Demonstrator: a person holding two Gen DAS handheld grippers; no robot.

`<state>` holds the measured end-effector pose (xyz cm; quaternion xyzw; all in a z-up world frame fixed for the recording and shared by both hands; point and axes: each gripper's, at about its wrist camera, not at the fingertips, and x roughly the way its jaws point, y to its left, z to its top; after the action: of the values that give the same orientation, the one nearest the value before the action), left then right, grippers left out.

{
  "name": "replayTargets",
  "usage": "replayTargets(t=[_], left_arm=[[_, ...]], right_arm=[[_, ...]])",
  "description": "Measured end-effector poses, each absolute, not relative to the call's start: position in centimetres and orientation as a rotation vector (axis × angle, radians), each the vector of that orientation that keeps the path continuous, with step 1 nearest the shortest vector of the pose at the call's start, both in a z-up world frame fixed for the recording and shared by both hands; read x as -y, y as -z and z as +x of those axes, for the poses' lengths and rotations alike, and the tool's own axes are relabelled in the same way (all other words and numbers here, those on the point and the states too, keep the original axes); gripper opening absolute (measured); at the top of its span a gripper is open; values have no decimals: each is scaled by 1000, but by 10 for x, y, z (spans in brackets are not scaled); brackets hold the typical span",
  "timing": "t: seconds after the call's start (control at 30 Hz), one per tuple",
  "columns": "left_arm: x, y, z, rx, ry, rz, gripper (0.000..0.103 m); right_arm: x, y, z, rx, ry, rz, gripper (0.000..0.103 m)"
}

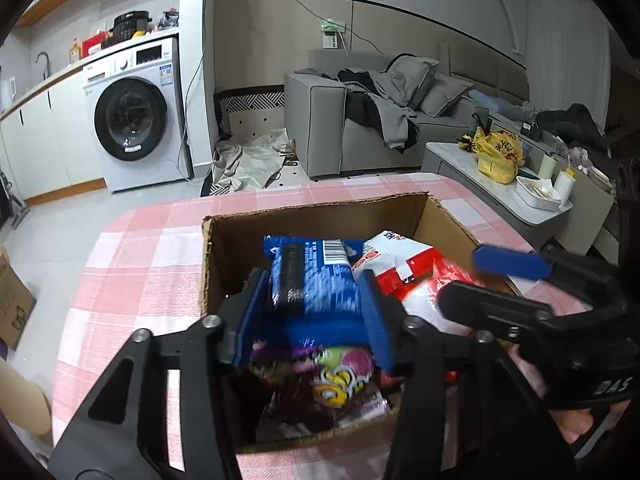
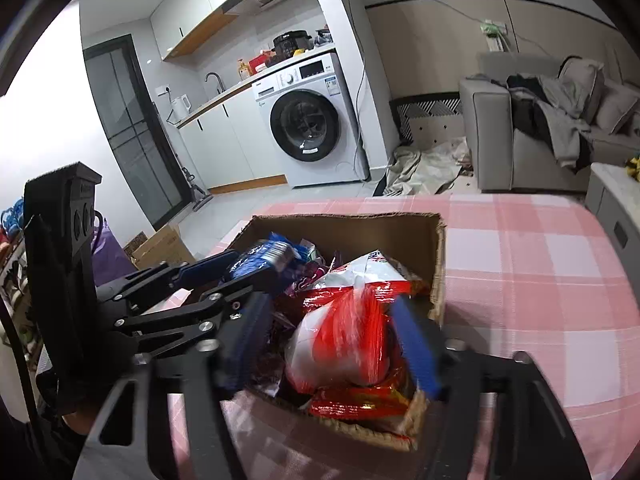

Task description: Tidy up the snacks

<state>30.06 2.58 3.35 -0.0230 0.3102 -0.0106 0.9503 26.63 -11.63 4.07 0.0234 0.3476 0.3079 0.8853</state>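
Left to right: the left gripper [image 1: 314, 308], its blue pads flanking a blue snack packet [image 1: 316, 280] with the jaws moderately parted; whether the pads press on the packet cannot be told. The packet hangs over the left half of an open cardboard box [image 1: 312, 210] standing on a pink checked tablecloth [image 1: 140, 248]. Beneath it lies a purple snack bag [image 1: 328, 392]. Right half of the box: a red-and-white snack bag [image 2: 344, 340] between the spread pads of the right gripper [image 2: 332, 344], the far pad standing clear of the wrapper; red packets [image 2: 360, 402] lie under it
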Motion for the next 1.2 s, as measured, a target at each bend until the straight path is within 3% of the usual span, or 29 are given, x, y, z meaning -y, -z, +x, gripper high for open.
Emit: replayTargets(t=[0.07, 0.13, 0.2, 0.3, 0.83, 1.2], left_arm=[[-27, -37, 294, -623, 8, -58, 66], [-32, -41, 285, -609, 4, -88, 87], [-37, -45, 271, -595, 6, -112, 89], [-45, -49, 251, -583, 4, -141, 103], [-55, -49, 132, -450, -52, -107, 103], [-54, -17, 128, -430, -64, -114, 103]], right_arm=[[123, -45, 261, -702, -646, 52, 87], [131, -49, 256, -696, -640, 56, 98], [139, -52, 251, -683, -634, 70, 101], [150, -53, 243, -685, -635, 79, 102], [174, -55, 171, -500, -673, 76, 103], [161, -31, 151, -424, -656, 3, 103]])
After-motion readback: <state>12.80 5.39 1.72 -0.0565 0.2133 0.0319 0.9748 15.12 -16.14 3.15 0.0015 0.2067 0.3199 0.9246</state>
